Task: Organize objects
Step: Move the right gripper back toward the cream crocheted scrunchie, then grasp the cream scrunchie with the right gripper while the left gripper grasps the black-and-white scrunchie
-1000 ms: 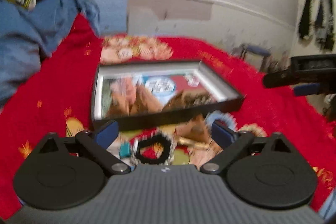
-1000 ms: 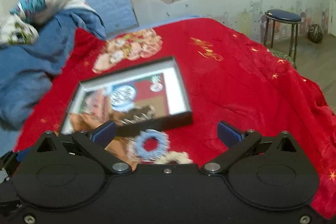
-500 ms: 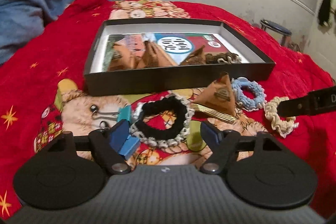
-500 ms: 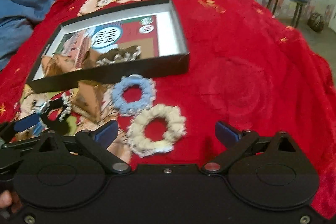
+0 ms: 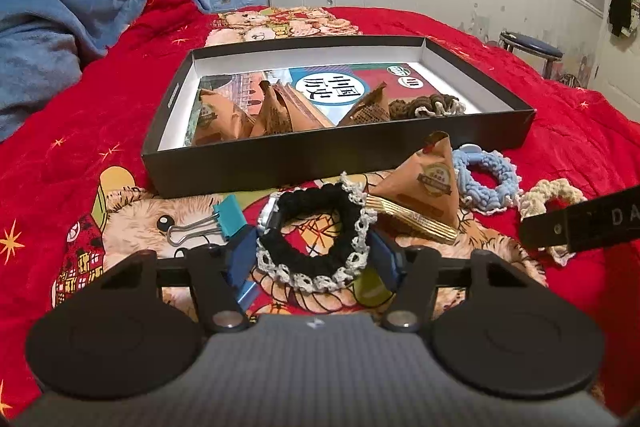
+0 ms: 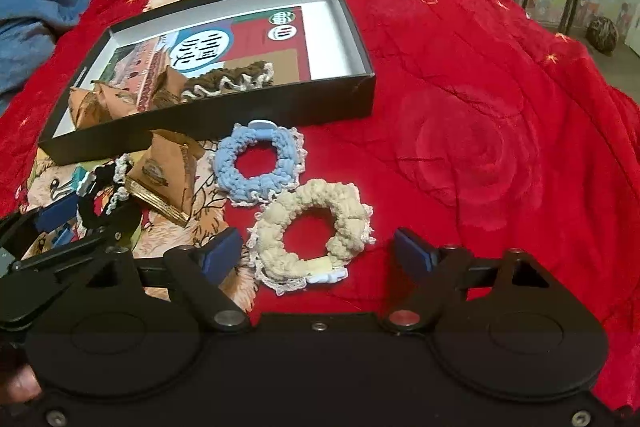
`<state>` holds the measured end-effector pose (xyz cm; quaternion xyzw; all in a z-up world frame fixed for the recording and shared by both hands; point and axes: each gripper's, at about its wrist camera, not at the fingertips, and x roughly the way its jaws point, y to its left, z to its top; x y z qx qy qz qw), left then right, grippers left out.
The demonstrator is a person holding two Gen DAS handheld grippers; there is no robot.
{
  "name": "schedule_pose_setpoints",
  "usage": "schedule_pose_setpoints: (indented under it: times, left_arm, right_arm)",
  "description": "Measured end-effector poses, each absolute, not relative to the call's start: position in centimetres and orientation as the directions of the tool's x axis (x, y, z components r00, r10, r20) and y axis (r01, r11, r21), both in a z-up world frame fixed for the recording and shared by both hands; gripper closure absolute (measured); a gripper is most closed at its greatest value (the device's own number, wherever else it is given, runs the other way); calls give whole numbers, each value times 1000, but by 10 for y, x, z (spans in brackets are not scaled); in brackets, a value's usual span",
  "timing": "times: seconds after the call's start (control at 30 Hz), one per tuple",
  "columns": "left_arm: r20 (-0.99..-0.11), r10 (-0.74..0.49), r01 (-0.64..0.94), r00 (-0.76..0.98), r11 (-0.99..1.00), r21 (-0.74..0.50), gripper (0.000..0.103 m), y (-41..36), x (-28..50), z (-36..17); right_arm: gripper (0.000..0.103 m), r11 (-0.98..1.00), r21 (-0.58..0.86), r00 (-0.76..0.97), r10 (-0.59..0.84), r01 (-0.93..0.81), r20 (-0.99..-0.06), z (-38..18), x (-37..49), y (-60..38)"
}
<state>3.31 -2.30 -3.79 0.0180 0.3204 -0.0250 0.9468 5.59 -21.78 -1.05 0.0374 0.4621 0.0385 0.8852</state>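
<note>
Inside the black box [image 5: 340,163] you can see a book cover [image 5: 332,87] with a white circle bearing large dark Chinese characters, 中国历史, seen upside down from the left wrist view. Near its corner sits a small green-and-white oval badge [image 5: 400,70], too small to read. On the black bar of the other hand-held gripper [image 5: 580,227] at the right edge you can read the letters "DA". The round seal on the brown pyramid packet [image 5: 428,187] is illegible.
</note>
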Motion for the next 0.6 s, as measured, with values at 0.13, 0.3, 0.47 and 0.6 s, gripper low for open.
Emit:
schedule_pose_setpoints:
  times: [0.13, 0.3, 0.47, 0.6]
  left_arm:
    - [-604, -25, 59, 796, 998, 37, 48, -25, 34, -40]
    - [-600, -40, 91, 799, 994, 55, 71, -32, 31, -40]
    - [-602, -37, 83, 798, 995, 49, 73, -32, 30, -38]
    - [-608, -29, 72, 794, 996, 47, 80, -31, 29, -37]
  right_arm:
    - [25, 995, 104, 563, 85, 3, -822, -18, 58, -221]
    - [33, 995, 91, 583, 55, 32, -811, -18, 57, -221]
    - [38, 996, 81, 589, 43, 38, -807, -18, 57, -219]
    - [45, 992, 112, 602, 54, 59, -797, -18, 58, -221]
